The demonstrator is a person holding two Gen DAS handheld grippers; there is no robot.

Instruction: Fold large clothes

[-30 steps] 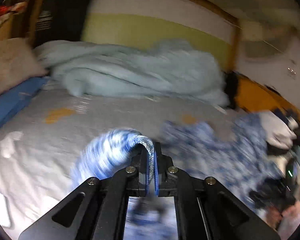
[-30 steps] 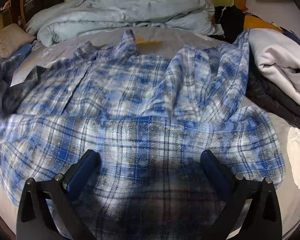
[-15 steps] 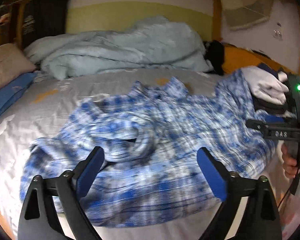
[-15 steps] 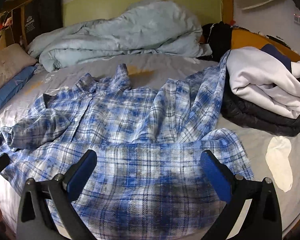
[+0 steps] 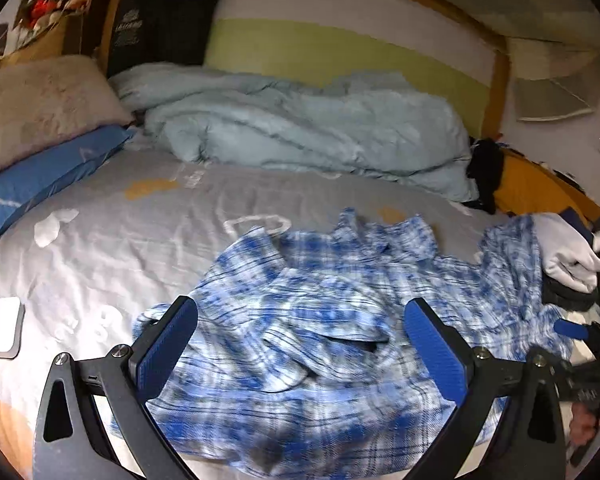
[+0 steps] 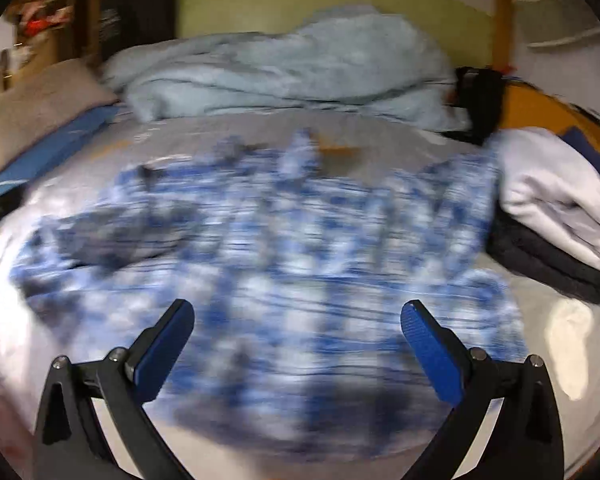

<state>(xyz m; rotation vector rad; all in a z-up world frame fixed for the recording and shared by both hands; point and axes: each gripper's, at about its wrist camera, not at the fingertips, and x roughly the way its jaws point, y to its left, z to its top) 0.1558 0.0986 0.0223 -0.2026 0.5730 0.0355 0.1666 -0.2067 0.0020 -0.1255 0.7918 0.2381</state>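
Two tools hang over the bed (image 5: 112, 240), both spread with nothing between the pads. The left tool (image 5: 300, 344) has just been opening: a second ago it pinched a bunched sleeve of the shirt (image 5: 332, 336), and that sleeve now lies dropped across the shirt's body, toward 9 o'clock of the garment in the right view. I judge this one sleeve fold done, with the far sleeve at 2 o'clock, draped up against the pile (image 6: 556, 216) of folded clothes, left to bring in. The right tool (image 6: 296, 340) was spread a second ago too and is empty, and its view now takes in more of the shirt. A duvet (image 5: 300, 128) sits at 12 o'clock, untouched
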